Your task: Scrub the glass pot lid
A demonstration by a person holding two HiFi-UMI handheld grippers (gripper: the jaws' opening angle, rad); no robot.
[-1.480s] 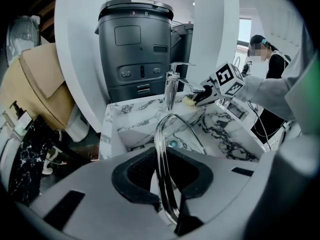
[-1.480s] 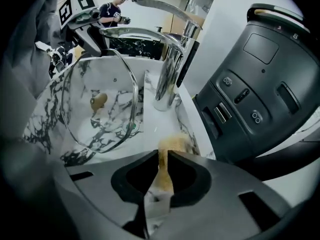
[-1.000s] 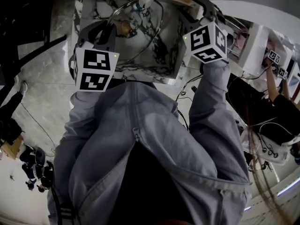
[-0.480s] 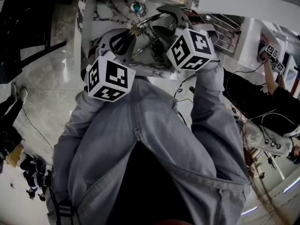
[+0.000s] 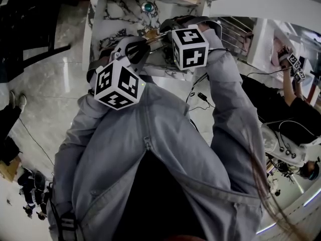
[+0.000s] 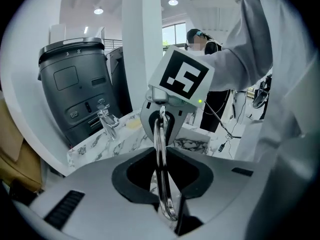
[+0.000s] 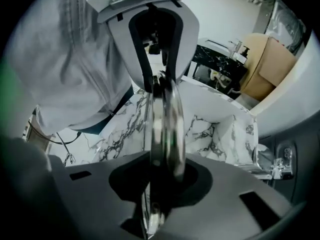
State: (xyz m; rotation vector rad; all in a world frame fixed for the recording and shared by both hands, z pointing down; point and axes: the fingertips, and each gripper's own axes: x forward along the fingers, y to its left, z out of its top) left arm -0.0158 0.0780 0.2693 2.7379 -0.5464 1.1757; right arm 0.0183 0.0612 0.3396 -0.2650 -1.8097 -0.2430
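Jacket: a grey zipped jacket [image 5: 150, 149] fills the lower head view, and both sleeves reach up toward the sink
Left gripper: the left gripper [image 6: 169, 211] is clenched on the lid's rim, whose metal band runs straight into the narrow slot between its jaws
Right gripper: the right gripper [image 7: 150, 209] has just been closing its jaws; the far side of the rim stands between them and the pads appear to press on it
Glass pot lid: the glass pot lid [image 6: 161, 154] hangs edge-on between the two grippers, held at two sides of its rim, raised above the basin and resting on nothing
Sink: a white marble-patterned sink [image 7: 210, 129] lies below and beyond the lid
Faucet: a chrome faucet [image 6: 107, 121] stands on the marble ledge, with no water seen running
Background: a dark grey machine [image 6: 75, 94] rises behind the faucet; another person [image 5: 281, 109] is well off to the right
Scrubbing tool: no sponge, brush or cloth shows in any view
Progress: with both grippers occupied by the lid, no scrubbing stroke seems under way; no foam shows on the glass, and whether it is already scrubbed cannot be told
Left to do: probably one gripper must let go and take up a scrubber while the other steadies the lid
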